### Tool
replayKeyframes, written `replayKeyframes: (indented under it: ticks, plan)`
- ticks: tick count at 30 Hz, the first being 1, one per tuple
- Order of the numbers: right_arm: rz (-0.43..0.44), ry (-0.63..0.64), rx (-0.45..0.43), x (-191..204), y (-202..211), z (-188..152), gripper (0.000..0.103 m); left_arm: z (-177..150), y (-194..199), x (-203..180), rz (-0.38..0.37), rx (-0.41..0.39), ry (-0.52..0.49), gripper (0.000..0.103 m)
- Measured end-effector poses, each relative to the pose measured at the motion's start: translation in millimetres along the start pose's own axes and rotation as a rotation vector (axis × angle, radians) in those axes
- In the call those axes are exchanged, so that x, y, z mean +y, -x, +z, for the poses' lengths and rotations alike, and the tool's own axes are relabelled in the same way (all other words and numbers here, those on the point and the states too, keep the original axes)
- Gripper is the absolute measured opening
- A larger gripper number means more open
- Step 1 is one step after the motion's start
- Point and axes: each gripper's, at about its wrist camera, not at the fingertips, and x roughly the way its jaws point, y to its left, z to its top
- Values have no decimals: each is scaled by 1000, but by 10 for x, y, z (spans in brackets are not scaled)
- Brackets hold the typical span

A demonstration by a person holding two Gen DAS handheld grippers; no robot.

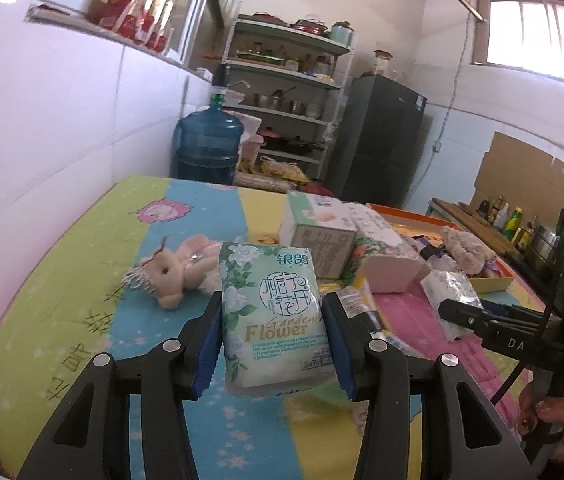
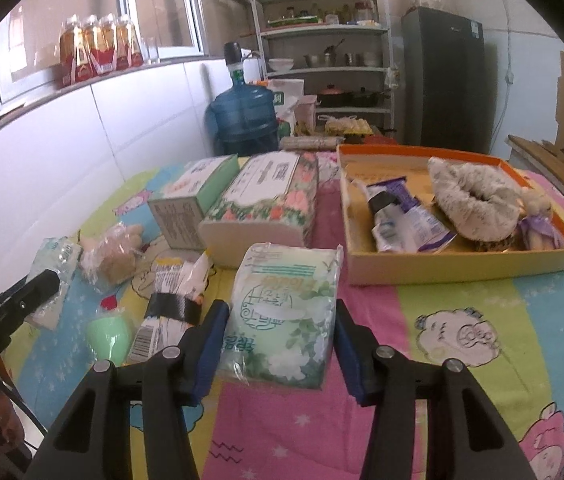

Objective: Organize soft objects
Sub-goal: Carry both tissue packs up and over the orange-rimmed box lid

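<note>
My left gripper is shut on a green-white "Flower" tissue pack and holds it above the colourful sheet. My right gripper is shut on a second tissue pack, squeezed between the blue pads; I cannot tell if it rests on the sheet. A small plush bear lies left of the left gripper. An orange-rimmed box at the right holds a fuzzy slipper, a small bear and a purple-white packet.
A green carton and a floral tissue block stand in the middle. A bagged bear, wrapped packets and a green cup lie left. A blue water jug, shelves and fridge stand behind.
</note>
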Motion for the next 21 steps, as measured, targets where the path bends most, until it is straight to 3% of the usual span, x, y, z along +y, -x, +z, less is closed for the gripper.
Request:
replayKeyframes:
  ticks: [21]
  plan:
    - [-88, -83, -127, -866, 412, 215, 51, 453, -353, -1000, -173, -6, -139, 49]
